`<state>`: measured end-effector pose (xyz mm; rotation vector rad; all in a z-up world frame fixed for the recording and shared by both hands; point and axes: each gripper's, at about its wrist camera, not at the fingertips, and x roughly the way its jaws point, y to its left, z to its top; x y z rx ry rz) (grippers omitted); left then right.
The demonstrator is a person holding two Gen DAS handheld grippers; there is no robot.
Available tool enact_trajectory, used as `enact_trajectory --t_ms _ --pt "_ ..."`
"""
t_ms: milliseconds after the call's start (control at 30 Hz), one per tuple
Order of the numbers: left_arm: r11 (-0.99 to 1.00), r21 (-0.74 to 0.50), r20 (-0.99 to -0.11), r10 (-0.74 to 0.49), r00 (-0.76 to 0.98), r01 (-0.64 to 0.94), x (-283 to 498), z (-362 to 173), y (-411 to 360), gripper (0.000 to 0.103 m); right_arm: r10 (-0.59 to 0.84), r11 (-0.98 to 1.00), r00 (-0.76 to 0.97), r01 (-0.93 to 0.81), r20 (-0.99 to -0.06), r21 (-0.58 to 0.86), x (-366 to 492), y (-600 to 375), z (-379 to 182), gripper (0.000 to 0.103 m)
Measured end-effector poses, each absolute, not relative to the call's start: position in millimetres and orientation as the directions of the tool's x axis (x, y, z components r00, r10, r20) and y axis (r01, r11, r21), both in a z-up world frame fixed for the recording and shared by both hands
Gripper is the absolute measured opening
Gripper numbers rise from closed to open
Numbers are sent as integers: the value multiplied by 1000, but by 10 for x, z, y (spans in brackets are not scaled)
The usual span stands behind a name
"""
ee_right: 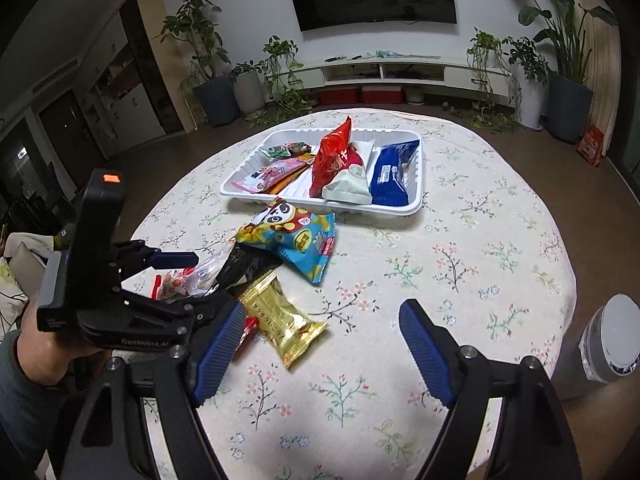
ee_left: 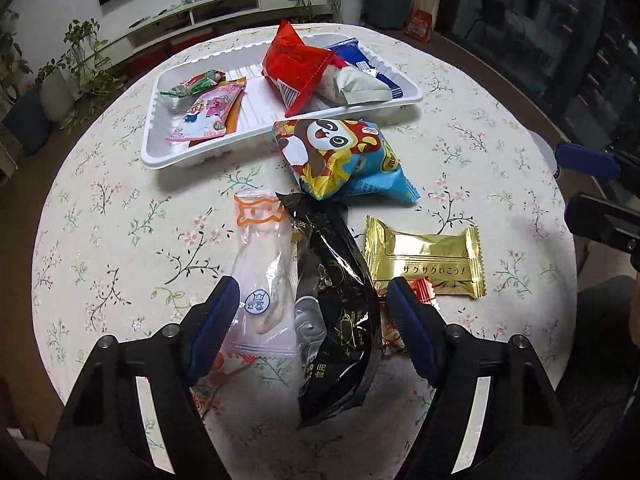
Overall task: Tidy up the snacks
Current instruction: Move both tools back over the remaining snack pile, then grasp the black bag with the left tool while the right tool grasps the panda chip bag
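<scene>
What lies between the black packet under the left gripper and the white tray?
The panda snack bag lies directly between the black packet and the white tray, overlapping the packet's far end. The left gripper straddles the packet, open.

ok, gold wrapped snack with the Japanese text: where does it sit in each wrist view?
Left wrist: gold snack lies right of centre on the tablecloth, just right of the black packet, beyond the left gripper, whose jaws are open.
Right wrist: gold snack lies left of centre, just ahead of the right gripper, also open.
Shared landmark: the panda bag in front of the white tray.
</scene>
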<state>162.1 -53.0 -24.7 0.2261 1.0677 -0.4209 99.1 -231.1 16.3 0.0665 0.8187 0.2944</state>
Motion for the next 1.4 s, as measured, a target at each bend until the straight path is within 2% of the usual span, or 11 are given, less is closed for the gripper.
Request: enact_trajectory --t_ms 100,267,467,567,700,1033,1133,1400 --pt "892 -12 -883 -221 414 451 1629 -263 -556 75 289 955 641 -239 -711 172 1034 -2293 157 79" --pt "881 -38 -887 -247 391 472 1588 -279 -530 50 293 954 633 -248 -717 170 1036 -2271 133 74" --pt "883 -51 -882 -259 393 467 1554 -275 -419 43 298 953 632 -245 -716 180 1036 -2289 126 74" --pt "875 -43 -884 -258 389 482 1511 -279 -414 31 303 951 630 -250 -715 182 1030 -2272 129 73" --pt "850 20 -891 -224 395 527 1395 -317 -544 31 300 952 632 -251 -714 178 1031 -2255 129 73" --pt "873 -23 -903 -227 364 487 1576 -448 -536 30 294 953 623 -251 -725 171 1069 -2240 102 73" --pt "885 -32 -897 -230 377 464 1593 -468 -497 16 288 952 622 -270 -728 146 1101 -2209 127 69" --pt "894 -70 -888 -258 380 443 1539 -470 -398 15 318 884 641 -467 -699 -26 1324 -2002 223 66"
